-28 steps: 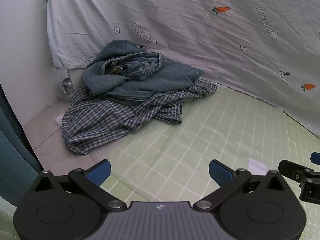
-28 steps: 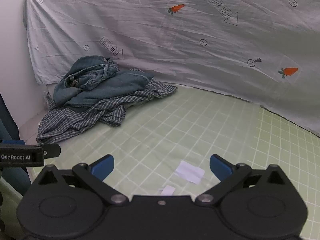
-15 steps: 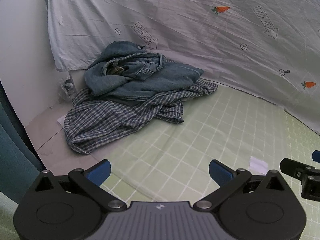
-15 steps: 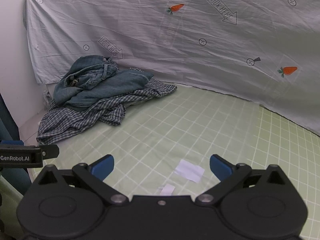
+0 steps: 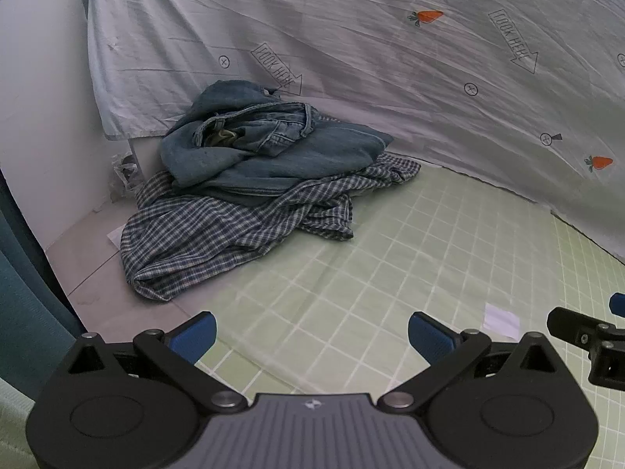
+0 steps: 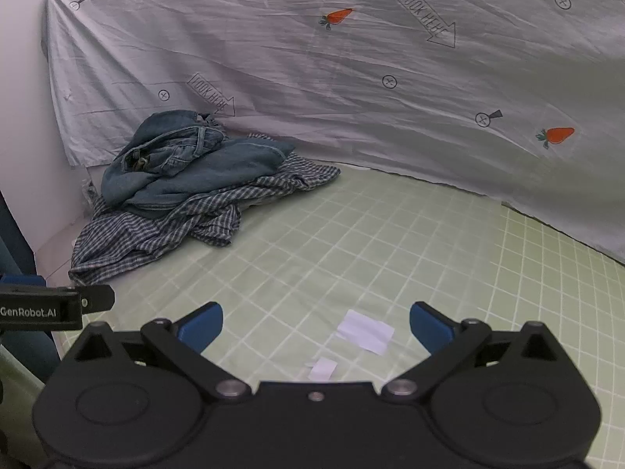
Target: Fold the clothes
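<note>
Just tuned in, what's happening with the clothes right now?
Nothing is held yet. The left gripper and right gripper are both open and empty above the green checked mat. The clothes lie in a heap at the mat's far left corner: crumpled jeans on top of a plaid shirt, both unfolded. Two small paper slips lie on the mat near the right gripper.
</note>
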The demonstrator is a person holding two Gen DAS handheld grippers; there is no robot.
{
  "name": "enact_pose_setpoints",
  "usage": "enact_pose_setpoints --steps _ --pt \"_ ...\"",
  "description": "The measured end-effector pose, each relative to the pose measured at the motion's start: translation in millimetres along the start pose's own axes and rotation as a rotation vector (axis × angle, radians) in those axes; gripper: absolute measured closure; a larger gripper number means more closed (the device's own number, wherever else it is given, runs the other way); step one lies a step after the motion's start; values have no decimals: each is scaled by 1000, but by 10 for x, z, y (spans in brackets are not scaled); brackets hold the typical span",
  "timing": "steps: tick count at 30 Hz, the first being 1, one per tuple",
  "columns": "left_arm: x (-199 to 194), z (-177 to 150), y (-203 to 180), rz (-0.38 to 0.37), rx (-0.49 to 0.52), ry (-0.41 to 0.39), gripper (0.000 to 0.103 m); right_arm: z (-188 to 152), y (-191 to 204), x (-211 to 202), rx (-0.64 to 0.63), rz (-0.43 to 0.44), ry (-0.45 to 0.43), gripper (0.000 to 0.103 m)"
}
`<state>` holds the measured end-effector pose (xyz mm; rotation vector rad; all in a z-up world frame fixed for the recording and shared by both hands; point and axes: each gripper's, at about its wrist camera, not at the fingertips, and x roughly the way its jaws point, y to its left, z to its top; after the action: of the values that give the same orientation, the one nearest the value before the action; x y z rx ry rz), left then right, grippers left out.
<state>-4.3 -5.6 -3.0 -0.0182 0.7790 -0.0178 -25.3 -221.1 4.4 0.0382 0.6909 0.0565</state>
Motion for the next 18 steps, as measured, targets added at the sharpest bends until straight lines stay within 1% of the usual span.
enact_pose_setpoints --steps 18 --pt "-24 22 8 -2 9 4 0 -3 26 -13 6 -3 0 0"
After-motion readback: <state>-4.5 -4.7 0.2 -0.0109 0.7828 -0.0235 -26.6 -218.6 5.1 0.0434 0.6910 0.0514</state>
